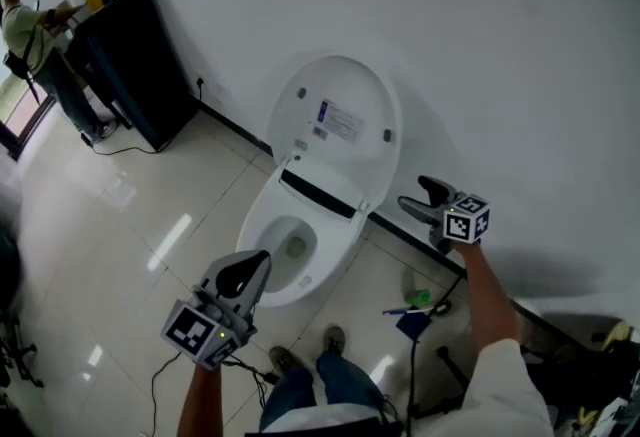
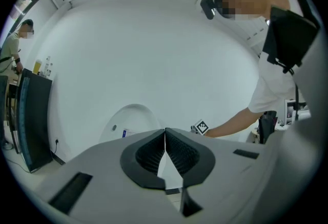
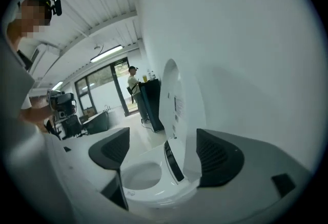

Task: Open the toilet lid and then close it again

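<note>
Left gripper [image 1: 254, 262], jaws pressed together, hangs by the bowl [image 1: 262, 225]; right gripper [image 1: 415, 195], spread empty, sits nearer the upright lid [image 1: 340, 85], at its right edge.

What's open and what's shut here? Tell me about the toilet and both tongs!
toilet lid: up, open, tilted back toward the wall.
toilet seat: down on the bowl.
left tongs: shut, holding nothing.
right tongs: open, holding nothing.
</note>
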{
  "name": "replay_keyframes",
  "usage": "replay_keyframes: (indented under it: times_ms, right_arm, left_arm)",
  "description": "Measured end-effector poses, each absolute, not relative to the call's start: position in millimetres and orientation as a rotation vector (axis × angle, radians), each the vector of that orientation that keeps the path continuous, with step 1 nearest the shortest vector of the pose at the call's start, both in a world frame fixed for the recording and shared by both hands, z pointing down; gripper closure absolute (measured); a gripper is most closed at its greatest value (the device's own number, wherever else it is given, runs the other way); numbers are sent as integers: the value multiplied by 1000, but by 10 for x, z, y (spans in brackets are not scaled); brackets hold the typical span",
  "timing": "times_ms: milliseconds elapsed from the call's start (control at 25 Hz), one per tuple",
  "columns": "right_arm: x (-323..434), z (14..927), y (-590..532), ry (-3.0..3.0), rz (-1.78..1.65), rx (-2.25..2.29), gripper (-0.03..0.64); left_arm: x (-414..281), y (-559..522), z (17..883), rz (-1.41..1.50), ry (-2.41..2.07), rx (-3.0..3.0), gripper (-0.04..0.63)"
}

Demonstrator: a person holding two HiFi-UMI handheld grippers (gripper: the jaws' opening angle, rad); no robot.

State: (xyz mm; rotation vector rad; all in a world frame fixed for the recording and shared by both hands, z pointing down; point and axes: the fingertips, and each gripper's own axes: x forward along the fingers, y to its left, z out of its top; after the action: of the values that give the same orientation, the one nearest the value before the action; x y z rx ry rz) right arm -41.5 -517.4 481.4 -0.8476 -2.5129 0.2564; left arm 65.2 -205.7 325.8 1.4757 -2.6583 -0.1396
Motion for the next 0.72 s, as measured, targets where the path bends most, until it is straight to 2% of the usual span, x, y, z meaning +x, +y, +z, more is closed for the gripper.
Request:
replay_keyframes:
  times_ms: [40,240,480,560,720]
  right_arm:
    - [-417,5079,-5216,-2512,317,-837,210]
    - [-673,6001,-5388,-2533,420,-871,209]
    - [-1306,5972,-5341,-2496,398,-1165,193]
    - [-1383,5937,-5305,-2431,398,-1255,155]
    - [-1406,5923,-5183,-2338,464,-1369,155]
  left_arm:
    - [623,-2086,3361,-137,-2651,1474,592]
    - [319,-2268,4117,-44,-2554,1479,592]
    - [55,-2596,4562,-18,-2543,1546,592]
    - [97,-2681,4645,-38,-2526,1558,592]
    - [179,-2761,4781,-60,-2504,1550,592]
